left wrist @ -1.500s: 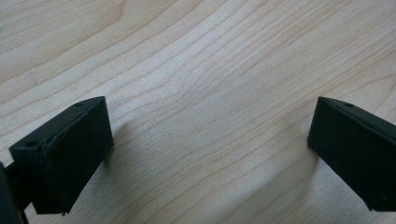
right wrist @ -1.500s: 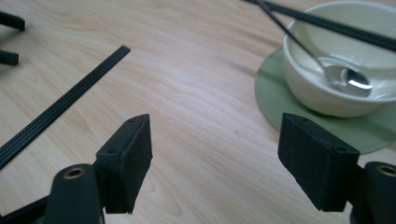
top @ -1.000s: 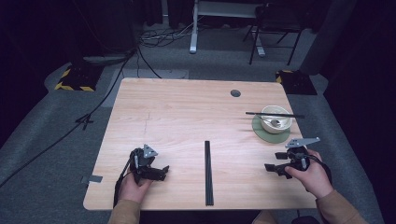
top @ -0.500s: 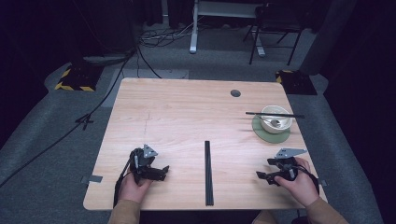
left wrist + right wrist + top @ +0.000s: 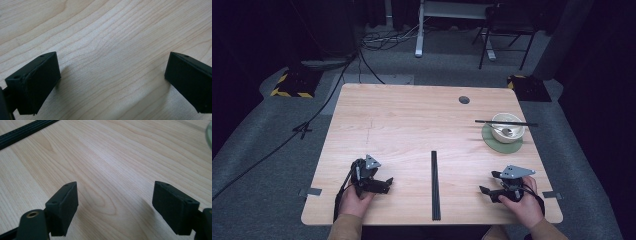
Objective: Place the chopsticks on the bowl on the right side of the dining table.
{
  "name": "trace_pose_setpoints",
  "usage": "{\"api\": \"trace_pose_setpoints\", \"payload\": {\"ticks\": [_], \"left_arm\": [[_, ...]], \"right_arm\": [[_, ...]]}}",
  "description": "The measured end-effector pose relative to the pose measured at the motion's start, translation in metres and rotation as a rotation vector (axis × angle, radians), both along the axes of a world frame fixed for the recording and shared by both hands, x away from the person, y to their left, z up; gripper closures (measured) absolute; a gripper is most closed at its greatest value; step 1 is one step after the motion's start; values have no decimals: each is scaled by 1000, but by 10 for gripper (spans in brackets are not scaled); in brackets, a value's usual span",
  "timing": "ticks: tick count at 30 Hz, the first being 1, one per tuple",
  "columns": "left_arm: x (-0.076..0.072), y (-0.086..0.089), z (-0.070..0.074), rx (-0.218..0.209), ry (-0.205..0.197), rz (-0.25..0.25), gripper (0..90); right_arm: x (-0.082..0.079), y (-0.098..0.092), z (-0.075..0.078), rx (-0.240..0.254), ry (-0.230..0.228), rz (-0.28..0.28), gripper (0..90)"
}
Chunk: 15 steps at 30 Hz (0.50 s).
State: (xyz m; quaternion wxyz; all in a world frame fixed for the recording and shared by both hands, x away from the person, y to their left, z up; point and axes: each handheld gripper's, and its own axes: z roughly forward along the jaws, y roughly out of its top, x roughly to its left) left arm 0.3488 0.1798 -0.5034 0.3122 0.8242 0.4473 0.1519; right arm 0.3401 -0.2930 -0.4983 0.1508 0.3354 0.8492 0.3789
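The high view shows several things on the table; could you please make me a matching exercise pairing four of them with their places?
Things:
1. black strip
2. bowl
3. chopsticks
4. left hand-held gripper

Places:
A. lying across the bowl's rim
B. near the table's front left corner, jaws open over bare wood
C. on a green mat at the table's right side
D. flat on the table between the two grippers, running front to back

Pairs: 1-D, 2-C, 3-A, 4-B
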Motion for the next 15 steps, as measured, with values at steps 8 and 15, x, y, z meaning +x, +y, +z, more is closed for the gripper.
{"api": "trace_pose_setpoints", "payload": {"ticks": [8,15], "left_arm": [[0,0,0,1,0,-1,3],[0,0,0,-1,1,2,3]], "right_arm": [[-2,4,-5,-13,-3,-11,157],[-2,5,-6,-8,6,-4,130]]}}
